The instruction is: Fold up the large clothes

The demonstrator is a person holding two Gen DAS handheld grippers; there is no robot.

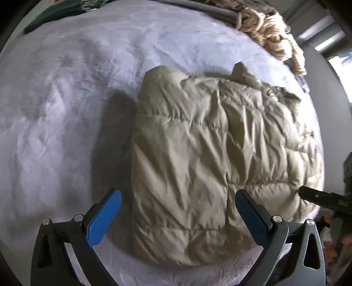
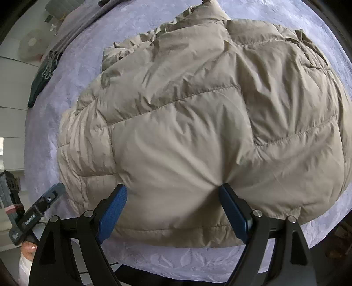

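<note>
A beige quilted puffer jacket (image 1: 198,143) lies folded into a thick bundle on a pale lilac bed cover (image 1: 66,110). My left gripper (image 1: 177,191) is open above the jacket's near left edge. One blue pad (image 1: 103,217) is over the cover and the other finger (image 1: 250,211) over the jacket. In the right wrist view the jacket (image 2: 198,110) fills the frame. My right gripper (image 2: 172,187) stands wide open with both tips against the near part of the jacket. Its right finger (image 2: 233,211) dents the fabric into a pucker. Each gripper shows at the other view's edge: the right gripper (image 1: 312,194) and the left gripper (image 2: 44,204).
A tan knitted throw (image 1: 270,33) is bunched at the far right of the bed. A dark green garment (image 1: 50,15) lies at the far left corner and shows again as a dark green garment (image 2: 41,77). The bed's near edge (image 2: 176,261) runs just below my right gripper. A hand (image 2: 28,246) holds the left gripper.
</note>
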